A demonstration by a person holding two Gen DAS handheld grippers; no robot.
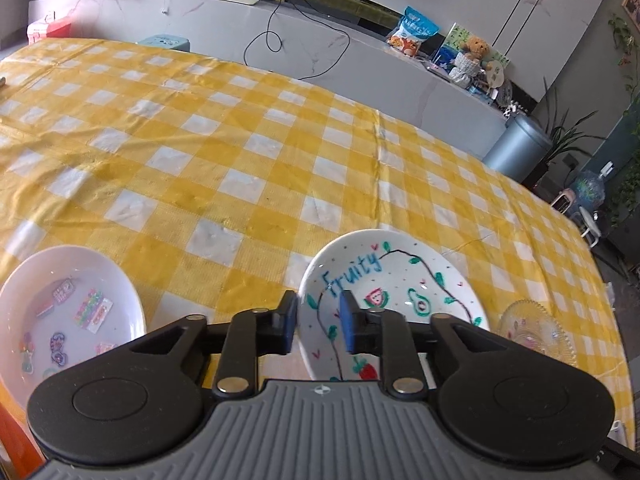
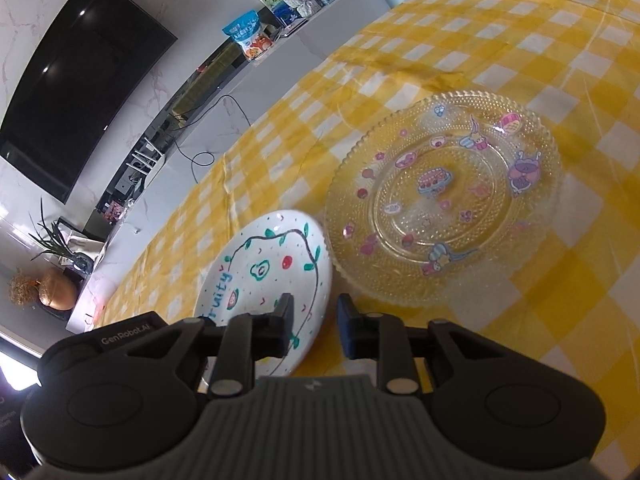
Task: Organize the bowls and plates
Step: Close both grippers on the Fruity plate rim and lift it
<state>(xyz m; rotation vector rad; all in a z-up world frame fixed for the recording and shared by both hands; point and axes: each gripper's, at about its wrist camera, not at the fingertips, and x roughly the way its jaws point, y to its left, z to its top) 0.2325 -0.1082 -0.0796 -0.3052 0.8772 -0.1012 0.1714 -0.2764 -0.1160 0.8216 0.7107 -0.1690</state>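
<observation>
Hovering low over the table, the left gripper (image 1: 318,322) has its jaws parted with nothing between them — its blue-padded fingers (image 1: 349,320) frame the near edge of the white plate (image 1: 404,276) lettered "Fruity", without clearly touching it. To the left of that plate, well apart, sits a pale bowl (image 1: 60,292) with stickers inside. To its right lies a glass plate (image 1: 538,330), close by. The right gripper (image 2: 314,322) is likewise spread and empty, poised above the gap where the white plate (image 2: 272,268) and the glass plate (image 2: 444,200) nearly meet — whether their rims touch I cannot tell. All three pieces rest on the yellow checked tablecloth (image 1: 240,152). Beyond the table's far edge stand a snack bag (image 1: 412,32) and a grey bin (image 1: 518,146).
</observation>
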